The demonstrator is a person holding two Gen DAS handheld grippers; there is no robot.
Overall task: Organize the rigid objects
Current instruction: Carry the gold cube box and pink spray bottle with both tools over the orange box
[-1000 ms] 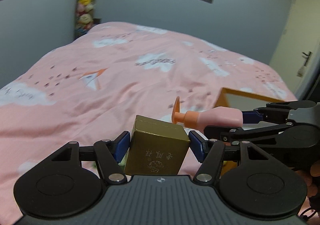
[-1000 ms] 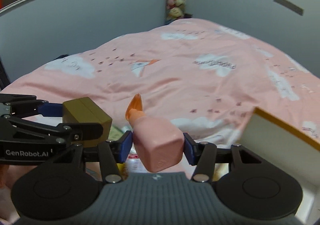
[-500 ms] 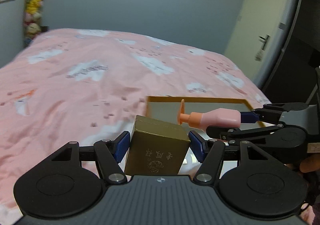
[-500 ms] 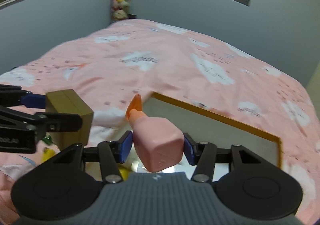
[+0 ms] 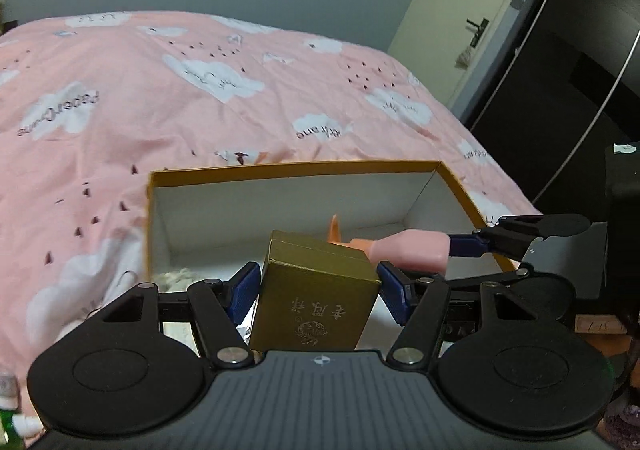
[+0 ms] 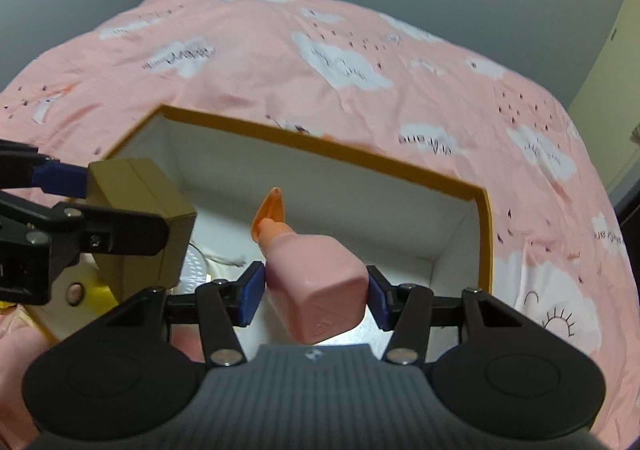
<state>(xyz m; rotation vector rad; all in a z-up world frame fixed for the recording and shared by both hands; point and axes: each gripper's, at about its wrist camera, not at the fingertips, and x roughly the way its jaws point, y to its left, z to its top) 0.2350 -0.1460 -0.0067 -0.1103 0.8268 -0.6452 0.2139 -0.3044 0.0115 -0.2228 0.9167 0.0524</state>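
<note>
Left hand-held gripper (image 5: 318, 292) clamped on gold box (image 5: 316, 298), right hand-held gripper (image 6: 316, 292) clamped on pink bottle (image 6: 316, 286), both hovering over the open orange-rimmed box (image 6: 440, 179) on the bed (image 6: 280, 49).

Left gripper (image 5: 318, 290) and right gripper (image 6: 316, 290): each has a ribbed dark-grey housing bearing a small white cross-in-circle emblem at its front edge, flanked by two round black discs. From that emblem outward, black linkage bars fixed with silver screws carry fingers (image 5: 240, 290) faced with blue pads (image 6: 253, 298).
</note>
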